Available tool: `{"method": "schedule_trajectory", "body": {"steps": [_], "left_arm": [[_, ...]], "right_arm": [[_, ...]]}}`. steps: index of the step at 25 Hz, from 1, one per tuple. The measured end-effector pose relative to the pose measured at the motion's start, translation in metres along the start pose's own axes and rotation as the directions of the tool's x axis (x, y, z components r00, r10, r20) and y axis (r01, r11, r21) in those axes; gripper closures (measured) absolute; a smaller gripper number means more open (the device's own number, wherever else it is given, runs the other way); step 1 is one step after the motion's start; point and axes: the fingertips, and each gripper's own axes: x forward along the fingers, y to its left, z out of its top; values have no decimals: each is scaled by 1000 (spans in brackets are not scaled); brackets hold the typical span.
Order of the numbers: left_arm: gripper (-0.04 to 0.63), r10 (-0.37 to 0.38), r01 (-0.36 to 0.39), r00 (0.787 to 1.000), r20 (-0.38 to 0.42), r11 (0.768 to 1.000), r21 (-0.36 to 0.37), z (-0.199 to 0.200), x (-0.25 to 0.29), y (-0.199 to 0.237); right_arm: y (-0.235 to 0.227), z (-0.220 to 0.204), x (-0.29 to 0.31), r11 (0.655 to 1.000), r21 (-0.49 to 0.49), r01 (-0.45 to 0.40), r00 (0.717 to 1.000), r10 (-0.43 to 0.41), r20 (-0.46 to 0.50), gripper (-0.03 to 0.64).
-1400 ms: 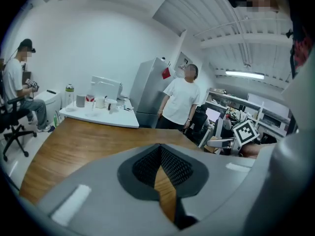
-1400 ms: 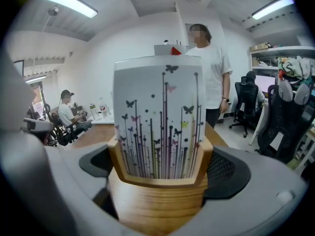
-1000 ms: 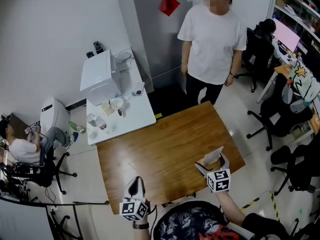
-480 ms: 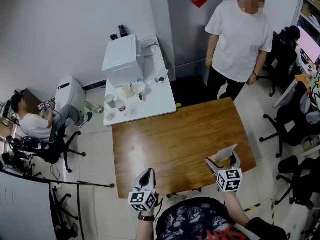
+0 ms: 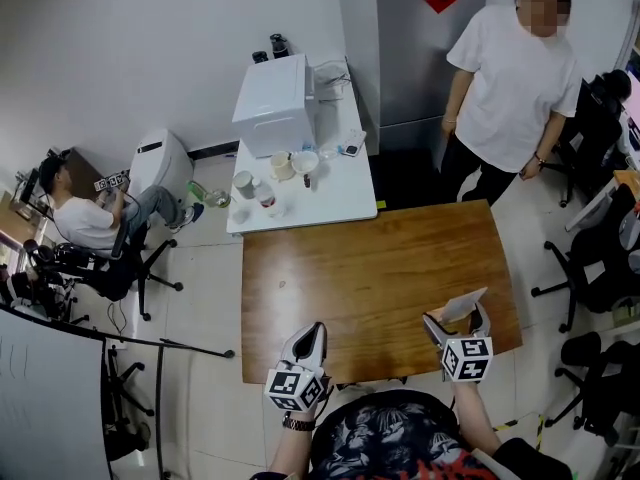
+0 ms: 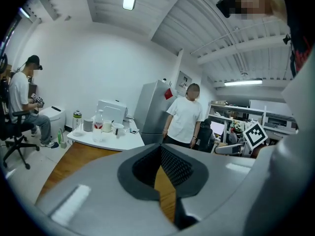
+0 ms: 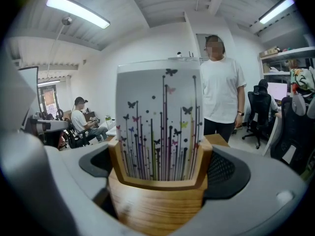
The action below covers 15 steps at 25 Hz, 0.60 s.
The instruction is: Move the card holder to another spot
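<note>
Your right gripper (image 5: 457,322) clamps the blocky wooden holder (image 7: 157,205) with its butterfly-printed card (image 7: 158,117); your left gripper (image 5: 315,332) is closed, empty.

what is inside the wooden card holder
One card printed with butterflies and thin stems stands upright in the slot of the card holder. Its bottom edge is hidden behind the wooden front lip, and any cards behind it are covered.

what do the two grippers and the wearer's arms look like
The left gripper and right gripper have light grey moulded shells tapering to fingers lined with black textured pads. Each carries a white cube printed with black square markers. No cables show. The person wears a dark shirt with a red and white print, and a dark wristband on the left wrist.
</note>
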Motion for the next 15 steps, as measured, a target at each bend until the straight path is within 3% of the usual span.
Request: {"method": "schedule_trajectory", "body": {"steps": [4,8,12,15], "left_arm": [[595,55,-55,998,-20,998,-31,-11,-15,11],[595,156,-159,987,-48,985,-66,-28,-52,34],[595,302,-310,950,-81,944,-113,-46,-109,60],[595,388,-399,916,-98,904,-154,-56,-146,70]], "right_arm": [[35,-25,37,993,-50,-109,993,106,-56,69],[109,-48,84,953,-122,-277,957,263,-117,69],[201,-77,133,877,-189,-442,891,406,-203,69],[249,-105,171,833,-211,-512,846,445,-294,69]]}}
